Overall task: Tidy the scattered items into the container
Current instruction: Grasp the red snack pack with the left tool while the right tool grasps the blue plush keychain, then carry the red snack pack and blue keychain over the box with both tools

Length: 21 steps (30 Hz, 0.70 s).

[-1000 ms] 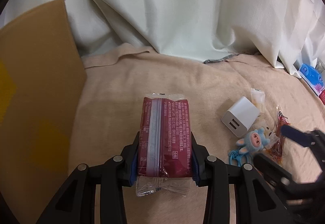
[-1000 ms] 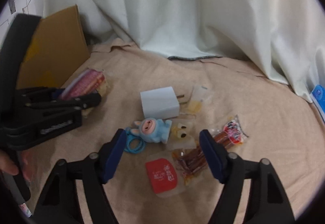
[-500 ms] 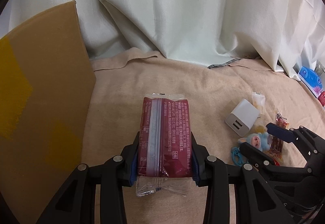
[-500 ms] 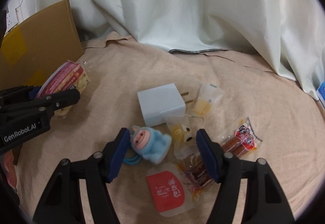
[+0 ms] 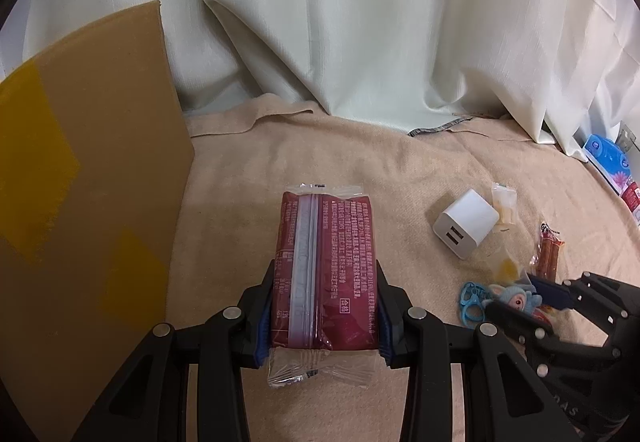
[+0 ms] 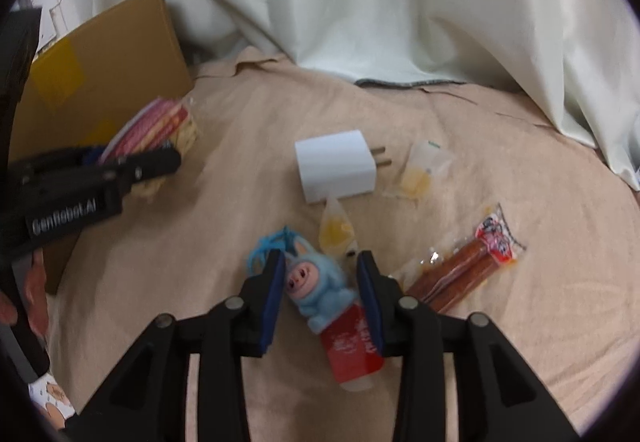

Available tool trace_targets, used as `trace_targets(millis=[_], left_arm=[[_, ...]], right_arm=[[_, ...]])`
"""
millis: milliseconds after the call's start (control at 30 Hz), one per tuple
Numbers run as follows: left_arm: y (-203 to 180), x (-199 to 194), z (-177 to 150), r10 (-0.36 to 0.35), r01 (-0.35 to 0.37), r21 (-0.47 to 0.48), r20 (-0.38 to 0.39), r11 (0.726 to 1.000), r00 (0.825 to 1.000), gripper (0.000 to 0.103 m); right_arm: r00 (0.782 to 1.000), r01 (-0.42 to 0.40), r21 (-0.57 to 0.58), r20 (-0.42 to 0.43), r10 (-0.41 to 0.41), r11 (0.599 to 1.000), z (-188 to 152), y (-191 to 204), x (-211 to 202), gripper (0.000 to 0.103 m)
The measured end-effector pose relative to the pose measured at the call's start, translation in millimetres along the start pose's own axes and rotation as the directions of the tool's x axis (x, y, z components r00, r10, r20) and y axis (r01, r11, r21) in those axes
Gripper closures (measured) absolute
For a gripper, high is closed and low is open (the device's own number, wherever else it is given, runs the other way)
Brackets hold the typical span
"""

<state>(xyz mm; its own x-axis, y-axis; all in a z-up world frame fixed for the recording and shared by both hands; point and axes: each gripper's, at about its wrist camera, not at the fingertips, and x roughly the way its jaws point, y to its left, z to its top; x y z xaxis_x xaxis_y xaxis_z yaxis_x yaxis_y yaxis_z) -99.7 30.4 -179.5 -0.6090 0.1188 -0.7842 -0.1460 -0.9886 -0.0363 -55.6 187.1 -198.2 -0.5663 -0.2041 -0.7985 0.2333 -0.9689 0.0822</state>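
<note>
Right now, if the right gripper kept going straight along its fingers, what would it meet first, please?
The blue plush toy, already between the right gripper's open fingers. Past it lie a small yellow sachet and the white charger, though depth is uncertain.

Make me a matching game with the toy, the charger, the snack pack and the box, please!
Things:
1. blue plush toy
2. white charger
3. dark red snack pack
4. cardboard box

Places:
A. gripped in the left tool
B. standing at the left edge of the blanket
C. lying on the blanket, prongs showing
D. between the fingers of the right tool

Pairs: 1-D, 2-C, 3-A, 4-B
</note>
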Motion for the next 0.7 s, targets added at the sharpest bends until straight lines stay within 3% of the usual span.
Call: trace_targets(millis=[100,233,267,300,333,500,700], left_arm=[[0,-2,0,-0.002,0.002,0.0,0.002,1.0,1.0,0.062],[-1,-3,0,0.001,-0.001,0.005,0.002,1.0,1.0,0.062],[-1,-2,0,-0.001,0.001,0.005,-0.001,1.0,1.0,0.062],[-1,-3,0,-0.001,0.001,0.005,-0.002,1.0,1.0,0.062],[-1,-4,-1,0.001,-0.001,0.005,0.0,1.0,1.0,0.062],[0,-4,-2,0.0,0.0,0.004,-0.002,1.0,1.0,0.062],[-3,-26,2,-0.018,0.018,0.0,0.043,1.0,0.999,0.062]], right_arm=[[1.0,0.0,-0.036,-0.008,0.0,0.999,-5,3,-2,0.05],[1.0,-0.005,-0.04,0.002,0.005,0.999,-7,5,-1,0.05],[1.0,-0.005,-0.039,0.005,0.005,0.999,-7,5,0,0.051],[1.0,-0.005,-0.035,0.007,0.005,0.999,-7,5,-1,0.061],[1.0,0.002,-0.034,0.01,-0.001,0.999,-8,5,-1,0.065],[1.0,-0.013,-0.005,0.021,0.013,1.0,-9,0,-7,0.065],[0.99,-0.017,0.046,0.143,0.01,0.999,1,-4,-51,0.065]])
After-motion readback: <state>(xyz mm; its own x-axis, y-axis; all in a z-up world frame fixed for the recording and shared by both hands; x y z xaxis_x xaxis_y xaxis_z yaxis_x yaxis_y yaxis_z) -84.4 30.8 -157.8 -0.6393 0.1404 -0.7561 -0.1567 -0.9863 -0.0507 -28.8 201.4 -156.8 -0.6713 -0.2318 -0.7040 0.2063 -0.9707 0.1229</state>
